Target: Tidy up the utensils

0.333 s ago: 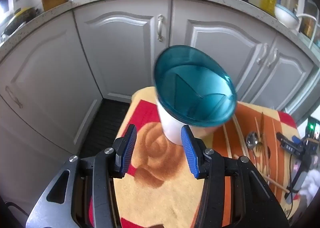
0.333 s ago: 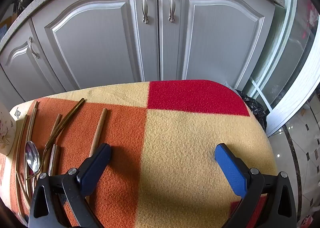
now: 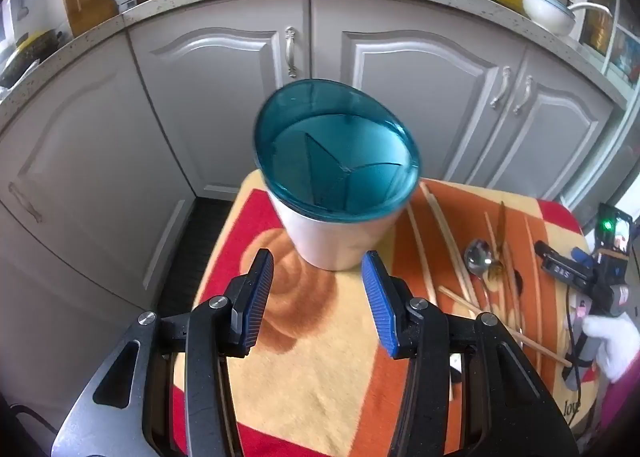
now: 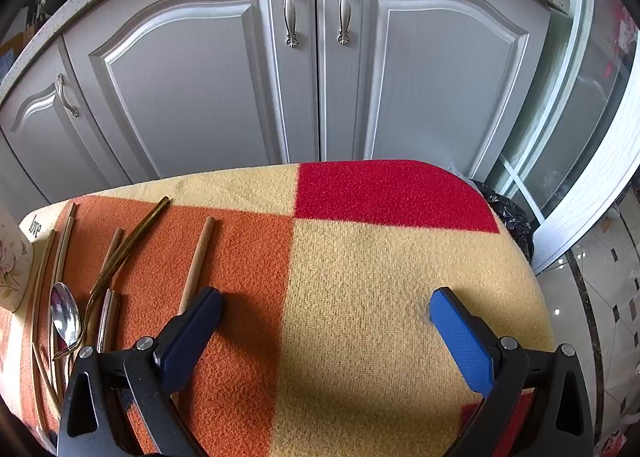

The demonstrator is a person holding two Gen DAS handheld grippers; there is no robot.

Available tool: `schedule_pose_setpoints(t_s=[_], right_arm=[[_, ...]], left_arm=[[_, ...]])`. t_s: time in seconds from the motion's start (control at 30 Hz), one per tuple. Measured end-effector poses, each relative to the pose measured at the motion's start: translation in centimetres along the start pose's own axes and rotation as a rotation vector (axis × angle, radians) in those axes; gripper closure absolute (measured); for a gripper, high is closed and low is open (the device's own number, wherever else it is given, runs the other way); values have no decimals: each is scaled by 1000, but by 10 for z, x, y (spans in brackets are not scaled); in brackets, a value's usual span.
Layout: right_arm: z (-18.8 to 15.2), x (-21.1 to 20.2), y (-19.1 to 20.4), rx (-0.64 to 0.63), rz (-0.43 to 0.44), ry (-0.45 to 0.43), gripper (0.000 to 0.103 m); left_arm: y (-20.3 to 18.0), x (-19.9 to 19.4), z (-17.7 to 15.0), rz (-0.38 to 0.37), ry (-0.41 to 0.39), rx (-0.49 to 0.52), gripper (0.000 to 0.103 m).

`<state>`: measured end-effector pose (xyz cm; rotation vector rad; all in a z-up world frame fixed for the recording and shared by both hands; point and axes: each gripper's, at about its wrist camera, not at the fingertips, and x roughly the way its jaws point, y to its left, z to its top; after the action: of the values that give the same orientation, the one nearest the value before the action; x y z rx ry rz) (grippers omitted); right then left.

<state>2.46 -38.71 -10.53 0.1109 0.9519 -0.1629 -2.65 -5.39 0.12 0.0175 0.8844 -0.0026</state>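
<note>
— Teal-lined holder (image 3: pixel 336 177) stands empty, just ahead of your left gripper (image 3: pixel 318 297), whose jaws gape on nothing. Which step?

— Judging by that, the first pickup. Your right gripper (image 4: pixel 324 331) is spread wide, empty; a wooden chopstick (image 4: pixel 196 263) touches its left finger, spoon (image 4: pixel 64 315) right of the holder.

— Hidden?

— Handles overlap; count unclear.

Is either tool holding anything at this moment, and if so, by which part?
Nothing is held. The left tool is open just short of the white utensil holder with teal insert; the right tool is open over the checked cloth.
</note>
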Motion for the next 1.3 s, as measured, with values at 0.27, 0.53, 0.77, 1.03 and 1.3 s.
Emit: schedule_pose_setpoints(t_s=[0.27,0.53,0.77,1.03,1.3], right_arm=[[4,-1,0,-21,11,83,1],[4,-96,-14,-21,17,13,6],[3,-184,16,-51,61,-93,6],[0,-240,61,-74,97,-175,6],[-1,-264,79,-99,112,-218,6]], left_arm=[[-17,-12,-4,-39,-15,24,58],[-34,-37,-4,-100,-61,48,58],[-47,-72,2,-157,-126,82,58],[-49,-103,11,-181,-180,86,58],[-49,-116,15,-181,-205,92,58]])
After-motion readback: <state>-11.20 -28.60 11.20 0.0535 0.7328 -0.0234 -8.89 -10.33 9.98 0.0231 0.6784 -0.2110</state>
